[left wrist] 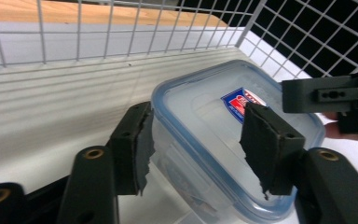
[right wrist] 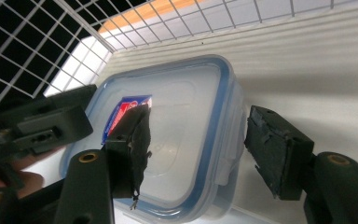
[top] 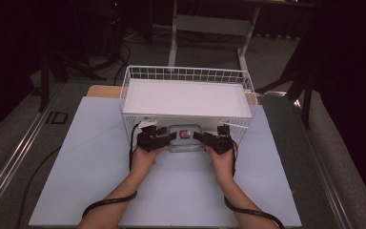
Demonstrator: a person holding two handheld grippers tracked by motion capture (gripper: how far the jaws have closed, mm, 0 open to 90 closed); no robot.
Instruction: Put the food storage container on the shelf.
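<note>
A clear plastic container (top: 185,136) with a blue-rimmed lid and a red and blue label sits at the front of a white wire basket (top: 186,74), under its white top panel. My left gripper (top: 169,137) is at its left end and my right gripper (top: 198,137) at its right end. In the left gripper view the container (left wrist: 205,116) lies between the jaws of the left gripper (left wrist: 198,140), one pad beside its wall and one over the lid. In the right gripper view the right gripper (right wrist: 198,149) straddles a corner of the container (right wrist: 182,121), with a gap at the outer pad.
The basket stands at the far middle of a pale blue table mat (top: 90,162). Wire mesh walls (left wrist: 121,28) close in behind and beside the container. A white top panel (top: 186,98) covers it from above. Cables trail back from both hands.
</note>
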